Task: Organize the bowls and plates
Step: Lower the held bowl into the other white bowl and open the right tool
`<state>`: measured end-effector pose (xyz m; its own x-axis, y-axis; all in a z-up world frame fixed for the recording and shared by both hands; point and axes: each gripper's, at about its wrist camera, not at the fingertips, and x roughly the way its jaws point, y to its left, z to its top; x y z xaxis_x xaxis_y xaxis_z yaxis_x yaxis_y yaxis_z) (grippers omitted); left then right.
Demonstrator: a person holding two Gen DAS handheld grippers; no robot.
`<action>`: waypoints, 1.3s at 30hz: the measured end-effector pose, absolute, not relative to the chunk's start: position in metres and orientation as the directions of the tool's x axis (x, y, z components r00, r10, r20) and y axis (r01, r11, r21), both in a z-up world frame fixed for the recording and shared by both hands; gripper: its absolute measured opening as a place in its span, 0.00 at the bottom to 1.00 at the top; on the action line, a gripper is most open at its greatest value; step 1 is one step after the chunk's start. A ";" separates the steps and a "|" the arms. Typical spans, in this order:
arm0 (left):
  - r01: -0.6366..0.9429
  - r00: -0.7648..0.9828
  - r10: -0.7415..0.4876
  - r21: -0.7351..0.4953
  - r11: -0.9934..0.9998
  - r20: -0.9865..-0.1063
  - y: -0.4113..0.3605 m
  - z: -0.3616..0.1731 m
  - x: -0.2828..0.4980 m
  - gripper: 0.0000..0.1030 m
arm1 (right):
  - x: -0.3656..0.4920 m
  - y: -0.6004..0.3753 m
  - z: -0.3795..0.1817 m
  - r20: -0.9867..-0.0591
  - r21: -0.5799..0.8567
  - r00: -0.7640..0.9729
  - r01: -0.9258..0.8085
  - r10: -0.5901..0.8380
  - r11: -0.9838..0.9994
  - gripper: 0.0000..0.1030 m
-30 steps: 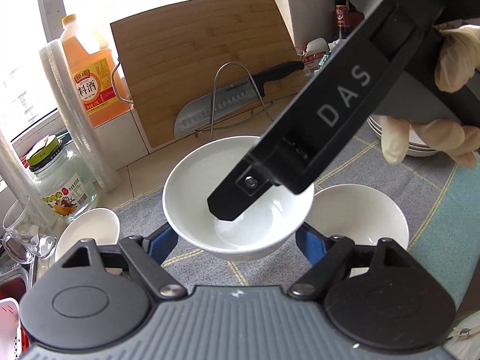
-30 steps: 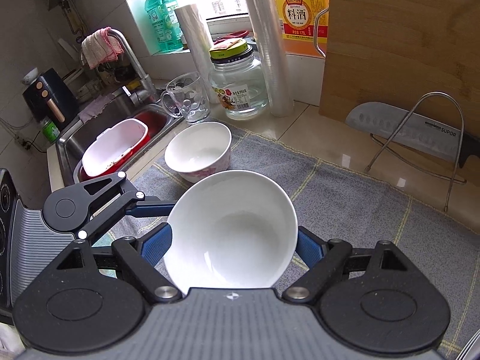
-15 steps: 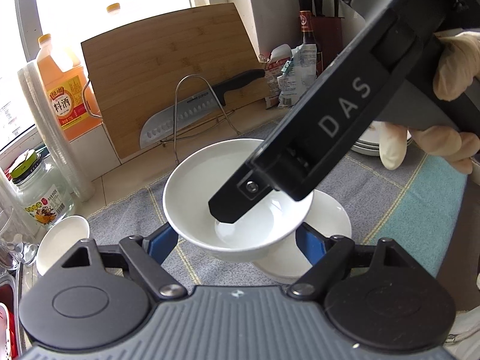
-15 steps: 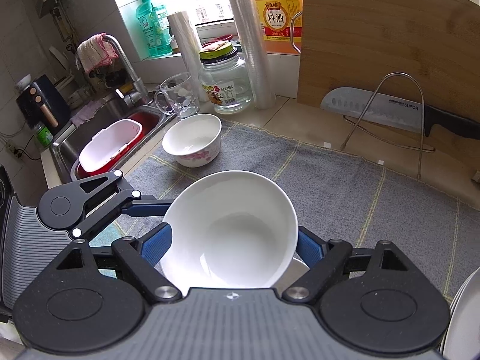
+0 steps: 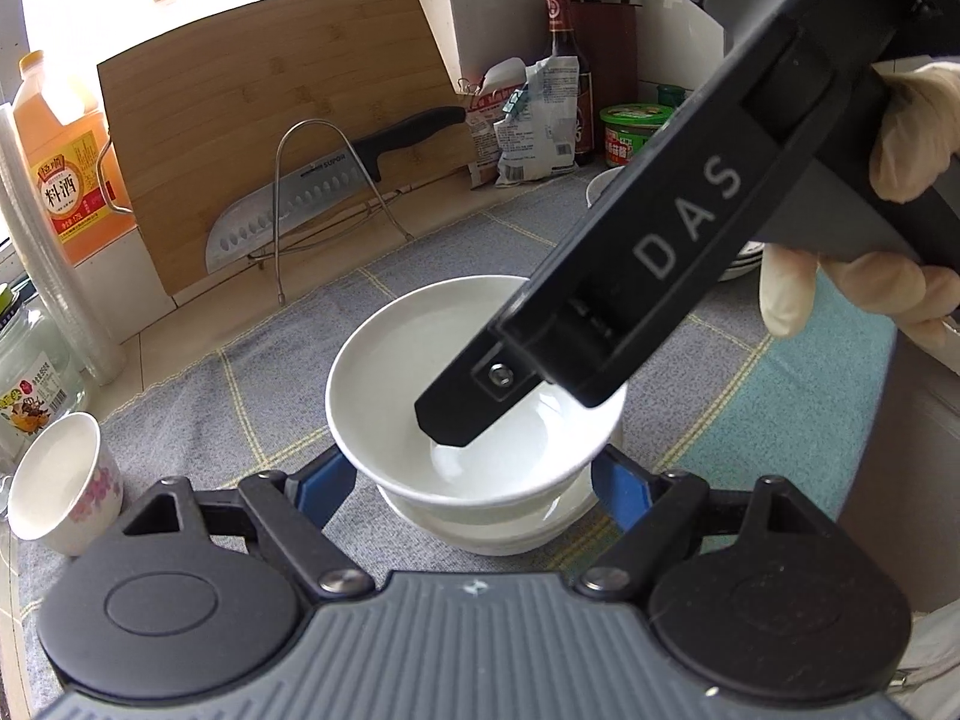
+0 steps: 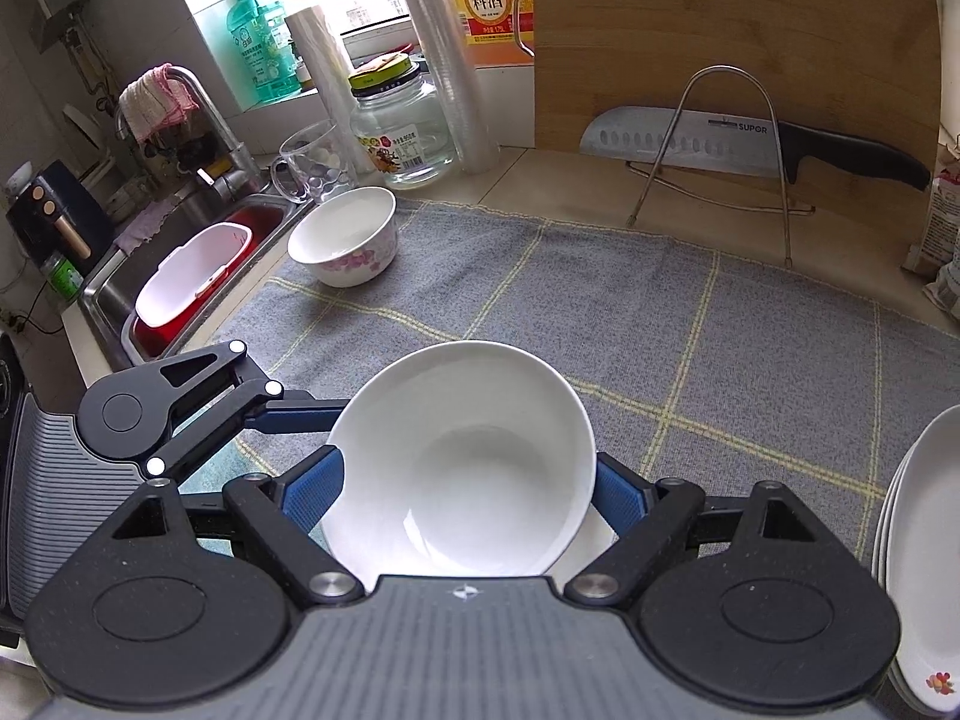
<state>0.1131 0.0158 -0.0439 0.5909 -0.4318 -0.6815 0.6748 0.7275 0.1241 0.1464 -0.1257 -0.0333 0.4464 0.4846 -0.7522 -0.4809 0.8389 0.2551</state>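
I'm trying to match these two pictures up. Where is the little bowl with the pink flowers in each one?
Left wrist view: the flowered bowl sits at the far left edge, on the grey cloth.
Right wrist view: it is upper left, beside the sink.
Shared landmark: the knife against the wooden board.

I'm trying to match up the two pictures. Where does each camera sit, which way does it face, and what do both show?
Left wrist: sits on the left tool, faces down toward the cutting board; shows its fingers around the white bowl, plus the right tool and a gloved hand.
Right wrist: sits on the right tool, faces down toward the sink; shows its own fingers and the left tool.
Shared: bowl, floral bowl, knife, grey mat.
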 end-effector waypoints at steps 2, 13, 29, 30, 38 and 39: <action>0.677 0.586 -0.431 0.121 0.726 -0.686 0.015 -0.046 0.115 0.82 | 0.147 -0.127 -0.037 -0.756 0.261 0.440 -0.476 0.484 0.840 0.89; 0.675 0.573 -0.434 0.100 0.732 -0.696 0.014 -0.050 0.117 0.83 | 0.153 -0.128 -0.047 -0.768 0.263 0.430 -0.465 0.475 0.845 0.89; 0.686 0.539 -0.457 0.055 0.725 -0.708 0.014 -0.051 0.120 0.83 | 0.153 -0.128 -0.051 -0.777 0.254 0.428 -0.457 0.461 0.852 0.89; 0.686 0.537 -0.458 0.051 0.726 -0.708 0.014 -0.051 0.121 0.83 | 0.153 -0.127 -0.051 -0.778 0.251 0.429 -0.457 0.459 0.853 0.89; 0.689 0.535 -0.456 0.055 0.722 -0.712 0.013 -0.051 0.122 0.83 | 0.152 -0.126 -0.051 -0.779 0.239 0.436 -0.458 0.451 0.856 0.89; 0.690 0.533 -0.456 0.054 0.722 -0.712 0.013 -0.051 0.122 0.83 | 0.152 -0.125 -0.051 -0.780 0.234 0.438 -0.459 0.448 0.857 0.89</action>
<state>0.1224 0.0129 -0.0508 0.5332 -0.4562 -0.7124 0.6896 0.7222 0.0537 0.1521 -0.1250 -0.0507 0.4379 0.4478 -0.7796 -0.4592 0.8569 0.2343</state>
